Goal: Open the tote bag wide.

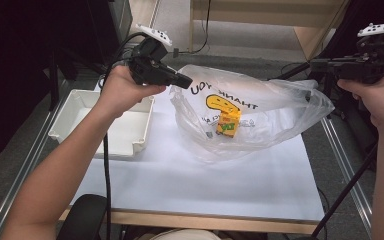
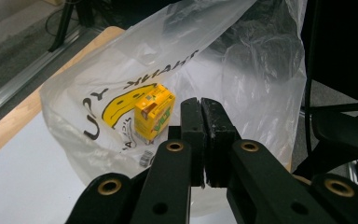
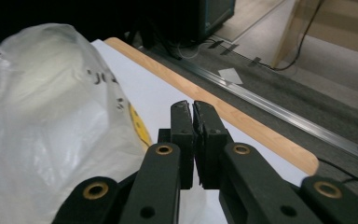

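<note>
We hold the thin, slippery plastic bag [image 1: 260,115] by its rim — left gripper [image 1: 182,80] at 10 o'clock, right gripper [image 1: 316,65] at 2, both pinched on film — the yellow carton [image 1: 228,122] light inside.

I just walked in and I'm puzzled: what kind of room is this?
Probably a lab or workshop bench for recording handling tasks. A person works hand-held grippers with trailing cables over a table on metal rails, where a plastic bag and a white tray are laid out.

I'm looking at a lab-style recording bench: white work sheet [image 1: 190,185] on a wood-edged table [image 1: 190,220], metal rails [image 1: 345,155] at its sides, cables [image 1: 207,25] at top centre.
</note>
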Demonstrator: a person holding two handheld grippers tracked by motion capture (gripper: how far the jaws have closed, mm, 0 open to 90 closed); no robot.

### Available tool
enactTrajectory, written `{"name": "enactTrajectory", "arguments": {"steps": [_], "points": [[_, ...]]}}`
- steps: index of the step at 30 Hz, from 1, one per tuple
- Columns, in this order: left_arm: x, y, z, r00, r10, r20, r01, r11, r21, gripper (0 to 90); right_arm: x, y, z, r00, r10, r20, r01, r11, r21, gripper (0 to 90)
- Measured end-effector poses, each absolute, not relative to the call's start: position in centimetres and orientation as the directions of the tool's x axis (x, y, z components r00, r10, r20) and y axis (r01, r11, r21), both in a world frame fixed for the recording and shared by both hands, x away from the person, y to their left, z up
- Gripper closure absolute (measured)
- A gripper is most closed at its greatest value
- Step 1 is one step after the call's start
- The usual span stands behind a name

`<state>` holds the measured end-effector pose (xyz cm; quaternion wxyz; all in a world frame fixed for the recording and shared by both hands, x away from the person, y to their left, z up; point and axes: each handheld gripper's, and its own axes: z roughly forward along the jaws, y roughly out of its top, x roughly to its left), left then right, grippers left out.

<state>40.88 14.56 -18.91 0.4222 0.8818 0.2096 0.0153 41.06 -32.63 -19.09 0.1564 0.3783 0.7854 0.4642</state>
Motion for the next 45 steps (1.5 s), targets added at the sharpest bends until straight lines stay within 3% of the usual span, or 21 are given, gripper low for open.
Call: {"name": "enactTrajectory", "arguments": {"steps": [13,14,29,37,45], "points": [[41.6,12.9,-20.2,0.903,0.413,-0.122,0.358,-0.565,0.743,86.9,37.4,-28.8,-18.7,-0.781,0.623,0.049,0.352,0.374,0.858,89.6],[41.6,12.8,-20.3,0.902,0.416,-0.115,0.356,-0.567,0.743,87.0,37.2,-28.2,-19.2,-0.791,0.607,0.076,0.38,0.39,0.839,90.0],[43.8,12.3,-23.0,0.873,0.471,-0.127,0.417,-0.584,0.697,84.9,38.7,-27.8,-22.6,-0.768,0.639,0.054,0.42,0.437,0.796,86.1],[44.0,11.8,-23.4,0.88,0.456,-0.134,0.413,-0.592,0.692,87.6,38.8,-27.2,-23.0,-0.771,0.636,0.04,0.415,0.452,0.79,90.0],[45.1,12.1,-24.6,0.856,0.503,-0.119,0.444,-0.598,0.667,87.3,39.1,-27.2,-24.0,-0.77,0.636,0.049,0.428,0.458,0.779,90.0]]}}
